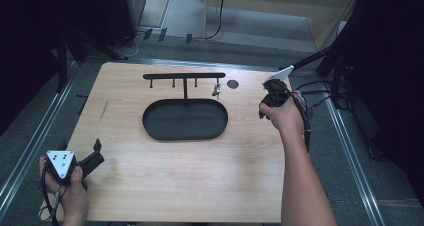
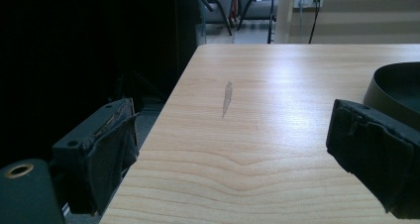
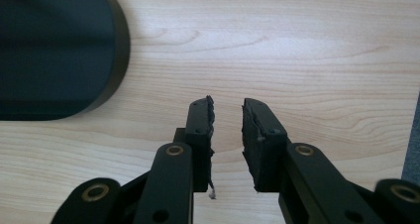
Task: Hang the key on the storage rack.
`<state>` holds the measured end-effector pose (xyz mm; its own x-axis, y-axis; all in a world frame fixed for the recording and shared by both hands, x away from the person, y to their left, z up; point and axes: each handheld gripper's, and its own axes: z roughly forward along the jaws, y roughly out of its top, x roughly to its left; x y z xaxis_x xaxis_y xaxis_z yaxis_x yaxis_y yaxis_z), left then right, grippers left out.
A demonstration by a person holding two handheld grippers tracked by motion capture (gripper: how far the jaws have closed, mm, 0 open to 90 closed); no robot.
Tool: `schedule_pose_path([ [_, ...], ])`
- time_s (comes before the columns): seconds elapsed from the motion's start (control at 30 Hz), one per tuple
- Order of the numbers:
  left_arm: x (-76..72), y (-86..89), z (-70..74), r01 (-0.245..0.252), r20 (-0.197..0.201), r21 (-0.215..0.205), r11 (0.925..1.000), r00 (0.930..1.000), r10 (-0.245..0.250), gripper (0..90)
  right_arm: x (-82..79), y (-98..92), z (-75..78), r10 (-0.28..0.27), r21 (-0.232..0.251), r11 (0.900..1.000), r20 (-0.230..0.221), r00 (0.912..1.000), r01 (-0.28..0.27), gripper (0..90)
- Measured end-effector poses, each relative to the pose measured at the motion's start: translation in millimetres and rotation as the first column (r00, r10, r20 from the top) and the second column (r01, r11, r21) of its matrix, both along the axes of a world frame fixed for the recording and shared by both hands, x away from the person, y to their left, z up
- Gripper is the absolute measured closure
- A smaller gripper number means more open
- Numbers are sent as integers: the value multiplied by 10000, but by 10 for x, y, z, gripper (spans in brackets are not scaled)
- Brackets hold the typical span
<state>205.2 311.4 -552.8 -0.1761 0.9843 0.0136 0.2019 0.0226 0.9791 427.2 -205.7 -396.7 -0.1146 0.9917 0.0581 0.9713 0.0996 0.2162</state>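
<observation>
A black oval tray (image 1: 185, 121) lies at the middle of the wooden table (image 1: 175, 176). Its stand, a black T-shaped rack (image 1: 184, 76), rises behind it, and a small metal item (image 1: 216, 90) hangs near the rack's right end. My left gripper (image 1: 98, 152) rests at the table's front left corner, jaws wide open and empty (image 2: 233, 130), with the tray's rim (image 2: 391, 80) off to its right. My right gripper (image 1: 265, 108) hovers over bare wood right of the tray (image 3: 49, 50). Its jaws (image 3: 228, 107) stand a narrow gap apart with nothing between them.
A small dark disc (image 1: 232, 84) sits on the table right of the rack. A grey scuff (image 1: 104, 110) marks the wood at the left (image 2: 227, 97). Dark stands and cables (image 1: 330, 61) crowd the floor beyond the right edge.
</observation>
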Motion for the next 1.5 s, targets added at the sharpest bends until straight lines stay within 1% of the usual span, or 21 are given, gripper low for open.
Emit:
schedule_pose_path([
  [0.37,0,0,0,5,3,-5,10000,10000,-5,59,-57,-301,-254,-439,-16,9990,-249,9987,438,722],
  [0.43,0,-2,-1,3,7,21,10000,10000,-3,59,-77,-386,-329,-549,-37,9985,-328,9980,548,719],
  [0.47,0,-2,0,3,2,26,10000,10000,-3,59,-77,-386,-329,-549,-37,9985,-328,9980,548,719],
  [0.5,0,-1,-1,8,10,20,10000,10000,-8,59,-93,-439,-375,-603,-80,9982,-405,9974,600,716],
  [0.6,0,1,-1,5,18,-12,10000,10000,-5,59,-111,-488,-420,-618,-119,9980,-484,9969,613,709],
  [0.77,0,0,-1,19,21,19,10000,10000,-19,59,-173,-578,-585,-411,-403,9985,-943,9947,374,668],
  [0.9,-1,-1,-2,19,31,45,10000,10000,-19,59,-246,-632,-741,-259,-302,9993,-1132,9932,226,594],
  [0.97,-2,-1,-1,28,30,31,10000,10000,-28,59,-295,-656,-808,-138,-187,9998,-1108,9937,118,538],
  [1.0,-2,0,-2,28,41,35,10000,10000,-28,59,-320,-675,-833,-79,-139,9999,-984,9951,66,505],
  [1.03,-2,-1,-2,27,41,39,10000,10000,-27,59,-354,-695,-854,-124,45,9999,-849,9963,128,461],
  [1.07,-2,-3,-1,20,26,54,10000,10000,-20,59,-408,-728,-879,-38,267,9996,-596,9982,54,404],
  [1.1,-1,-5,-2,18,39,55,10000,10000,-18,59,-408,-728,-879,-38,267,9996,-596,9982,54,404],
  [1.17,-2,-7,-2,33,45,52,10000,10000,-34,59,-476,-768,-903,-59,457,9989,-384,9992,77,357],
  [1.2,-2,-10,-2,31,52,65,10000,10000,-31,59,-513,-788,-908,-74,433,9990,-264,9996,85,305],
  [1.27,-3,-13,-2,25,50,82,10000,10000,-25,59,-597,-825,-910,-95,307,9995,174,9998,90,232],
  [1.33,-3,-14,-2,28,50,81,10000,10000,-29,59,-703,-858,-904,-142,478,9988,868,9961,101,180],
  [1.37,-3,-13,-2,31,50,76,10000,10000,-32,59,-765,-873,-898,-258,678,9976,1314,9910,170,173],
  [1.4,-2,-11,-3,39,61,64,10000,10000,-39,59,-904,-912,-899,-247,1037,9946,2416,9701,-5,152],
  [1.43,-3,-8,-2,34,41,44,10000,10000,-34,59,-904,-912,-899,-247,1037,9946,2416,9701,-5,152],
  [1.47,-4,-3,-2,43,40,26,10000,10000,-43,59,-967,-934,-915,-305,1344,9909,2811,9592,-79,113],
  [1.5,-5,1,-2,40,54,-4,10000,10000,-40,59,-1026,-956,-941,-448,1521,9884,3093,9499,-29,84],
])
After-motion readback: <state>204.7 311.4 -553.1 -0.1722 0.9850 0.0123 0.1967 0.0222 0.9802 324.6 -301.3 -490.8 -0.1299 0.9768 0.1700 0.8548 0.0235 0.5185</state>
